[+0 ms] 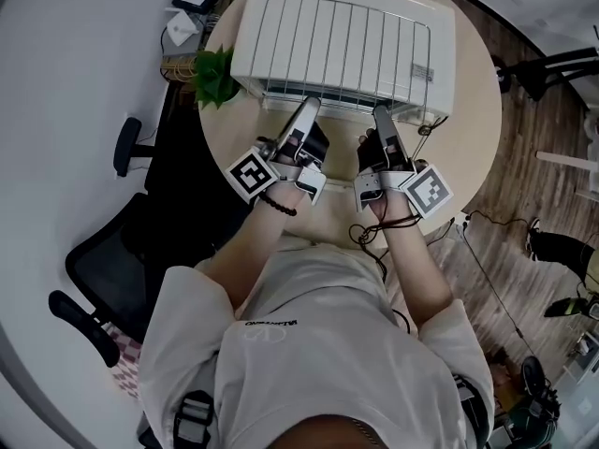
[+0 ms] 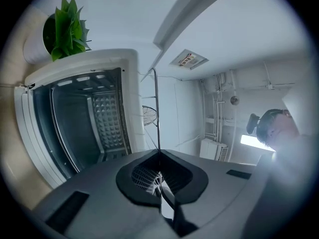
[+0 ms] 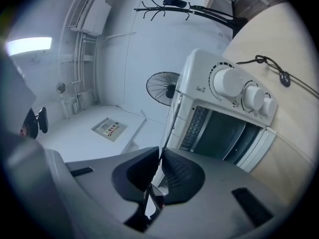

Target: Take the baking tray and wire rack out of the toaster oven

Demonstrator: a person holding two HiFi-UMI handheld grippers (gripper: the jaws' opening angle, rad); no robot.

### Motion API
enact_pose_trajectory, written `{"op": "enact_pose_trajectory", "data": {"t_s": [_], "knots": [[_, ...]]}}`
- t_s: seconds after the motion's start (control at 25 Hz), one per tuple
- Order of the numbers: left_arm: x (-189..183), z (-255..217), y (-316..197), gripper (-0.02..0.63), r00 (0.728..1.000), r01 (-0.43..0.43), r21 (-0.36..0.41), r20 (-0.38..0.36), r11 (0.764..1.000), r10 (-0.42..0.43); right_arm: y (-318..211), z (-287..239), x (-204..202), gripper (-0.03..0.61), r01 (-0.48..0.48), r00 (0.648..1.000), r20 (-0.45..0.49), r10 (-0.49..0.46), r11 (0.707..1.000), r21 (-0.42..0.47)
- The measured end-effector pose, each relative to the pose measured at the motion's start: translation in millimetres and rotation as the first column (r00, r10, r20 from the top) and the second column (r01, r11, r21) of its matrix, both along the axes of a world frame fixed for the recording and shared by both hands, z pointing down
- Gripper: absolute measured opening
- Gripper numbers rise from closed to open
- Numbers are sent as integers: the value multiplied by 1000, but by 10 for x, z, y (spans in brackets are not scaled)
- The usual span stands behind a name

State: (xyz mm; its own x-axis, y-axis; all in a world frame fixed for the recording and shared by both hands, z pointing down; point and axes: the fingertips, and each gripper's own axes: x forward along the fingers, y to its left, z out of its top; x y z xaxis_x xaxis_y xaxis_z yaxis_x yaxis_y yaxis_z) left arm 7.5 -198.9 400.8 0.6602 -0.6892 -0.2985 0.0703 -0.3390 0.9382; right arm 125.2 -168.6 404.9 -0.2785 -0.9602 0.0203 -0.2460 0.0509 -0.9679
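A white toaster oven (image 1: 342, 40) stands on the round table, its dark cavity (image 2: 75, 118) open towards me. The wire rack (image 1: 342, 98) shows as thin bars along the oven's front. Both grippers point at that front, side by side. My left gripper (image 1: 307, 106) is shut on the rack's left part, and a thin rack wire (image 2: 155, 108) rises from between its closed jaws (image 2: 159, 156). My right gripper (image 1: 382, 112) is shut on the rack's right part, with the wire (image 3: 171, 118) pinched at the jaw tips (image 3: 162, 156). I cannot make out a baking tray.
A potted plant (image 1: 215, 75) stands at the oven's left. The oven's knobs (image 3: 244, 91) are on its right side, and a dark cable (image 3: 271, 66) lies on the table (image 1: 468, 92) past them. A black office chair (image 1: 103, 251) is at my left. A standing fan (image 3: 162, 87) is beyond the oven.
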Motion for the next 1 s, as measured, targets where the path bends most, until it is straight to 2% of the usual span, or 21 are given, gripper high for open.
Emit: {"op": "enact_pose_trajectory", "data": {"t_s": [0.84,0.92,1.0], "knots": [[142,1,-228,13,999,34,-13,-1,999,-34,-188,-28,124,19,-21,999,36,21,1000,15],[130,-27,-214,44,999,32,-12,-11,999,-32,-178,-38,110,33,-7,999,36,6,1000,17],[130,-95,-200,115,1000,23,2,-16,1000,-23,-177,-69,85,80,12,999,41,-12,1000,23]]}}
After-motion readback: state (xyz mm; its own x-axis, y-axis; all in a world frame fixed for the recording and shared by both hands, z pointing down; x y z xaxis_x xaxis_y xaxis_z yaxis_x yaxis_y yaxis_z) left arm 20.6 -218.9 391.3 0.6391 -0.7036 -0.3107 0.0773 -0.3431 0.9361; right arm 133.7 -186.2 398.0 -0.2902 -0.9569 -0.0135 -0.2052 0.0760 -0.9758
